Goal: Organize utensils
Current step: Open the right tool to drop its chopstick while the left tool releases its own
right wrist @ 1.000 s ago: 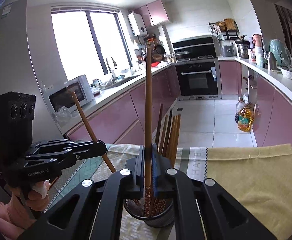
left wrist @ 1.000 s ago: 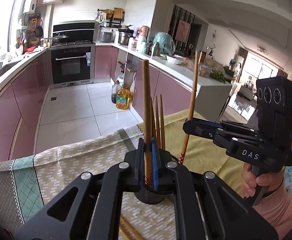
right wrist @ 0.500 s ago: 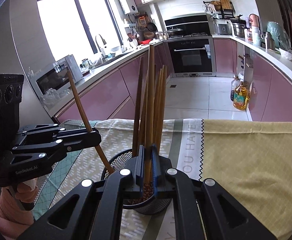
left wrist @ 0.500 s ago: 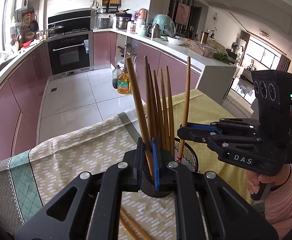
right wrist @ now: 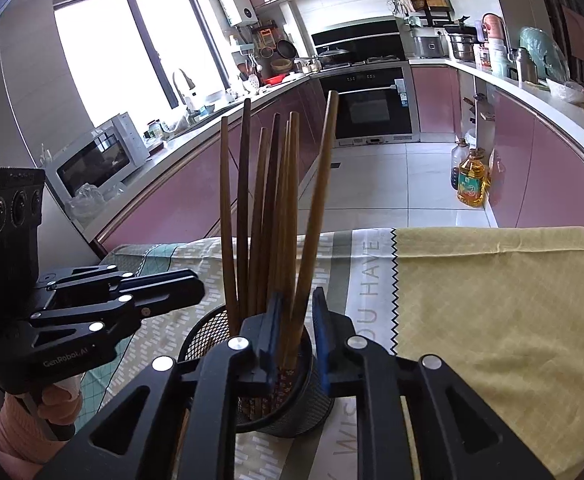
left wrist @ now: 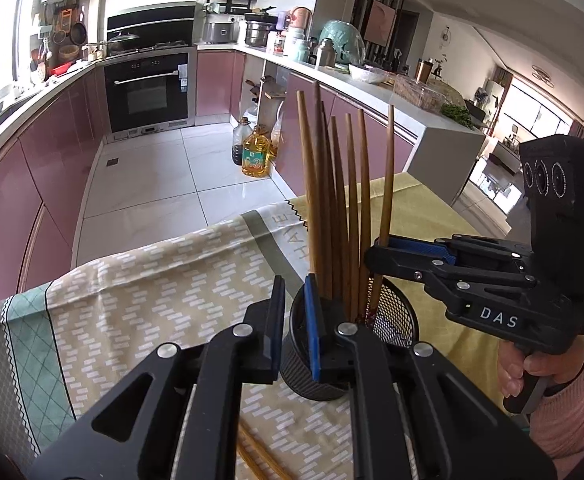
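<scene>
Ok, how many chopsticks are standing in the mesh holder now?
7 chopsticks, all in the black mesh holder: six bunched together, one leaning right between the right gripper's opening jaws. Overlap may hide another.

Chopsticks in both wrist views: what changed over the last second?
Both grippers came down to the mesh holder, each lowering a chopstick into it. The left gripper has let go: nothing is between its fingers. The right gripper is opening, its chopstick leaning free between the fingers, tip in the holder. The other chopsticks stayed standing in the holder, and the tablecloth is unchanged.
</scene>
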Available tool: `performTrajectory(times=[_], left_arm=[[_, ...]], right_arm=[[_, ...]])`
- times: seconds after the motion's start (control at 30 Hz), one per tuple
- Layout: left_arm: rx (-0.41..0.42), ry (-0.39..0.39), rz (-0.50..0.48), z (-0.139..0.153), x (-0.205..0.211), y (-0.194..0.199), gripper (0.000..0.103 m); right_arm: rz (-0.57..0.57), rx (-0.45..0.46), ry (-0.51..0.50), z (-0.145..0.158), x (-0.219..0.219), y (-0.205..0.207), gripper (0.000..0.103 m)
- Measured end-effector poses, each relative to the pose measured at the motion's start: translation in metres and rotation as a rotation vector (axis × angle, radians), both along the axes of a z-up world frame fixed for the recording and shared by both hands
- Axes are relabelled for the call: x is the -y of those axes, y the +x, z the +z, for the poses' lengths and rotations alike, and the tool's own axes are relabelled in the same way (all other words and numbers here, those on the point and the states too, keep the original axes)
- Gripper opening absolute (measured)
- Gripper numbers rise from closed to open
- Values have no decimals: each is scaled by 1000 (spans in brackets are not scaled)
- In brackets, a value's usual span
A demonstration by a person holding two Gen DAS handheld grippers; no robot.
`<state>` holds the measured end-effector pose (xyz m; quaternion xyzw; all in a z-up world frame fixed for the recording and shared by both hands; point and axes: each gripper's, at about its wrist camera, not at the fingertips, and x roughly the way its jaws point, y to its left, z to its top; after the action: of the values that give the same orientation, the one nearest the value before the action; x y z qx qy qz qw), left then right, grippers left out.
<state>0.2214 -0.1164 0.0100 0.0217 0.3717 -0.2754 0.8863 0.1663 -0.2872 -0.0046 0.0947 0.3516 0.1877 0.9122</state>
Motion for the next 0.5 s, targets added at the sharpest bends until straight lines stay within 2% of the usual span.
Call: performTrajectory(times=[0.03,0.1,0.23,0.3,0.33,0.37,0.5], left_arm=[[7,-1,8,1,-1,0,14],[30,-12,30,1,-11,-7,23],[68,-9,77,0,-27,-22,31],[81,-1,102,-1,-34,-29,41],[86,-1,117,-2,-38,-33,42],[88,1,135,-4,-44,-37,43],[103,12,191,-6,-56,-51,56]], right_arm=[[-2,2,5,0,1,-1,17],[-12,12,6,1,3,-4,26],[-26,31,6,5,8,-14,27],[-27,47,4,9,9,-23,31],[-26,59,1,12,8,-26,32],[-21,74,-1,15,7,-31,34],[30,114,9,21,-2,-54,38]])
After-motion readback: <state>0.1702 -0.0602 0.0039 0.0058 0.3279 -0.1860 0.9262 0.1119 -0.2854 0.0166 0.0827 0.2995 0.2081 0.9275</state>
